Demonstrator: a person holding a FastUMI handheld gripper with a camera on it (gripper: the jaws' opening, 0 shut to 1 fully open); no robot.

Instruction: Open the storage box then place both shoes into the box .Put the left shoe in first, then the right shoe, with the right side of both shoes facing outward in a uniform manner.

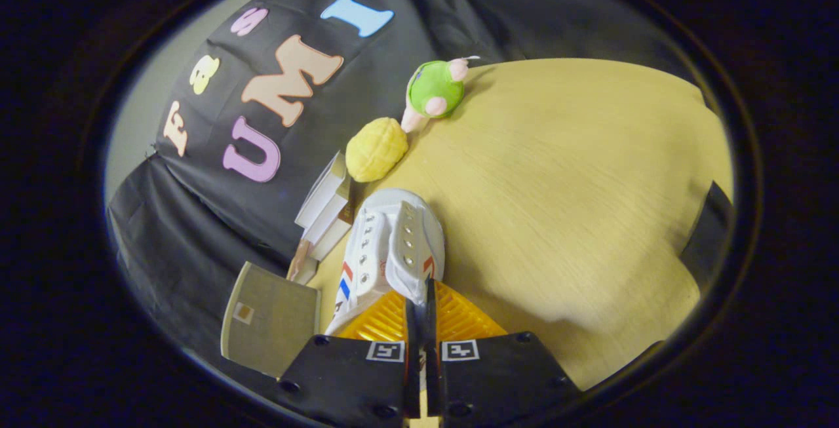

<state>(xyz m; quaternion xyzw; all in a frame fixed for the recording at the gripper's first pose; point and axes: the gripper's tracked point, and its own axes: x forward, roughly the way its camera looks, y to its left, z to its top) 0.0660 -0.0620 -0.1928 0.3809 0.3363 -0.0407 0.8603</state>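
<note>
A white lace-up shoe (383, 251) with red and blue side stripes hangs tilted in front of my fingers, its toe pointing away toward the booth wall. My gripper (420, 293) is shut on the shoe's upper rim beside the eyelets, with both fingers pressed close together on the thin edge. The heel end is hidden behind the fingers. To the left of the shoe and lower, a grey-beige panel (270, 318) with a small square tag shows; I cannot tell whether it is the storage box's lid.
The light wooden table (564, 205) spreads out to the right of the shoe. Along the wall stand a yellow bumpy ball-shaped toy (375, 149), a green and pink plush toy (434, 89) and white flat boxes (326, 208).
</note>
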